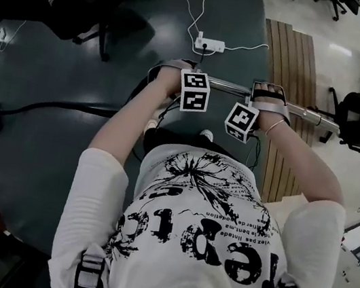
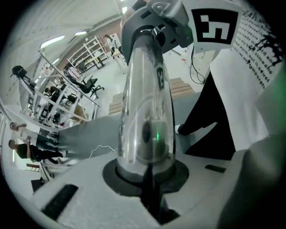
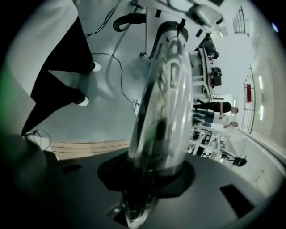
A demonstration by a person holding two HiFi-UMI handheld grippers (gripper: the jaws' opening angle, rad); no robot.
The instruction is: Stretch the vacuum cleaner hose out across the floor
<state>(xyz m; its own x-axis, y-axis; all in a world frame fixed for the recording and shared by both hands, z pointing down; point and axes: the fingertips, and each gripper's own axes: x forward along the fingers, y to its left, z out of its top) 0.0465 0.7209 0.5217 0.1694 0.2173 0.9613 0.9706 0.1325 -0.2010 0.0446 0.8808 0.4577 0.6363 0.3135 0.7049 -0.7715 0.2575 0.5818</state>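
Chrome wand [image 1: 309, 115] held level above dark floor [image 1: 44, 171], far end over wood strip [image 1: 292, 56] by floor's right edge. L gripper [image 2: 147, 179] clamped tight on wand. R gripper [image 3: 152, 179] has jaws parted loosely round it, pads not pressing. Black vacuum hose [image 1: 55, 107] lies on floor, running from left edge toward person [image 1: 199, 233].
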